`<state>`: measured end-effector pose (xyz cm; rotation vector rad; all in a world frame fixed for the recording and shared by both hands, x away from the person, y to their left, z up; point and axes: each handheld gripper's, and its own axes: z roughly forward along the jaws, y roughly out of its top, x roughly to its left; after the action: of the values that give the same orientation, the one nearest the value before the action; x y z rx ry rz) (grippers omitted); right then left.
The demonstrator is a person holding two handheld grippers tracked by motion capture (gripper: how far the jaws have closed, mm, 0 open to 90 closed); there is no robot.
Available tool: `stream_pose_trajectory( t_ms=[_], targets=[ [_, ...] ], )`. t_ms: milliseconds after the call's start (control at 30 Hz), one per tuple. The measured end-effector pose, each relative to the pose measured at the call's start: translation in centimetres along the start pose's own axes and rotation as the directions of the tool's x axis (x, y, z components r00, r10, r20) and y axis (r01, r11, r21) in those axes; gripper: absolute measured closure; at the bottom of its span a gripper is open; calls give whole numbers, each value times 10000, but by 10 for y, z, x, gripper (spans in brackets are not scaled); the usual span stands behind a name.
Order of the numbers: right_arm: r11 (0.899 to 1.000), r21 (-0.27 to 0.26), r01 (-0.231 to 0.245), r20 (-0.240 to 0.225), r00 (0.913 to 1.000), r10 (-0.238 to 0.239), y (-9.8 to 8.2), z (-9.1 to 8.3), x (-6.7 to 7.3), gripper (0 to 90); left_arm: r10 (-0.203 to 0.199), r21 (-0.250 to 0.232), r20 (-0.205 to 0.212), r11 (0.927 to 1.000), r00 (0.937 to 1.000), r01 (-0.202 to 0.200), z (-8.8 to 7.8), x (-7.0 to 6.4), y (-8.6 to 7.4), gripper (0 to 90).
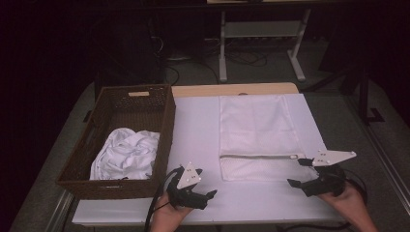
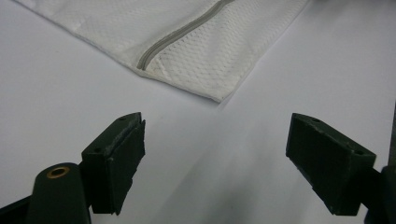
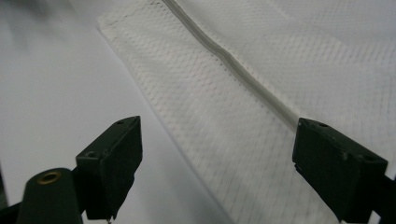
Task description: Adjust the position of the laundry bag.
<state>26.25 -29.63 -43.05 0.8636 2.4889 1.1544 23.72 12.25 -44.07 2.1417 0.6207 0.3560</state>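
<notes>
I see the flat white mesh zip bag [image 1: 255, 137] lying mid-table, its near corners just beyond my left gripper [image 1: 202, 189] and right gripper [image 1: 299, 173], both jaws wide apart and empty. The crumpled white cloth [image 1: 126, 153] sits in the brown wicker basket [image 1: 92, 186] at far left, its lower folds hidden by the rim.

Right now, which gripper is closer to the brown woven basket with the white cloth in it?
Left. The left gripper sits just off the brown woven basket, by its near right corner. The right gripper is across the white mesh zipper bag, far off.

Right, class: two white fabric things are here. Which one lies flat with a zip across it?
The mesh bag on the table; the other, a crumpled white cloth, sits in the basket.
</notes>
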Motion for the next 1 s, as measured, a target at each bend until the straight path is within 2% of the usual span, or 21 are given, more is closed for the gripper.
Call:
stream_pose_trajectory(
  t_ms=[133, 167, 233, 333, 367, 533, 600, 633, 667, 767, 833, 1000],
  targets=[
    [9997, 178, 157, -237, 9996, -153, 14, 11, -5, 141, -90, 13, 30, 10000, 10000, 90, -1, 1, 0, 188],
    [9991, 284, 325, -435, 9986, -312, 26, 20, -8, 143, -260, 23, 39, 9997, 9997, 260, -2, 3, 0, 187],
    [9982, 372, 480, -647, 9969, -455, 37, 28, -11, 148, -452, -12, 67, 9990, 9990, 452, -2, 4, 0, 186],
    [9975, 377, 596, -784, 9953, -565, 47, 35, -13, 155, -459, -42, 62, 9989, 9989, 459, -3, 4, 0, 185],
    [9962, 413, 760, -915, 9932, -720, 62, 41, -15, 162, -437, -35, 65, 9990, 9990, 437, -2, 4, 0, 186],
    [9877, 605, 1441, -1118, 9843, -1368, 93, 57, -16, 178, -377, 0, 137, 9993, 9992, 378, -1, 2, 1, 186],
    [9824, 688, 1737, -1139, 9797, -1653, 104, 62, -15, 181, -350, -2, 120, 9994, 9993, 350, -2, 3, 1, 187],
    [9824, 688, 1737, -1139, 9797, -1653, 104, 62, -15, 181, -350, -2, 120, 9994, 9993, 350, -2, 3, 1, 187],
    [9791, 785, 1877, -1016, 9785, -1794, 112, 65, -14, 180, -352, -19, 130, 9994, 9993, 352, -3, 3, 1, 187],
    [9790, 667, 1925, -1010, 9775, -1853, 115, 61, -14, 192, -325, -34, 165, 9995, 9993, 326, -3, 3, 1, 187],
    [9775, 716, 1983, -819, 9779, -1924, 114, 56, -14, 188, -312, 0, 191, 9995, 9993, 312, -3, 2, 0, 188],
    [9793, 663, 1914, -710, 9798, -1867, 107, 44, -15, 192, -234, 39, 226, 9997, 9995, 233, -2, 0, 1, 187]
  ],
)
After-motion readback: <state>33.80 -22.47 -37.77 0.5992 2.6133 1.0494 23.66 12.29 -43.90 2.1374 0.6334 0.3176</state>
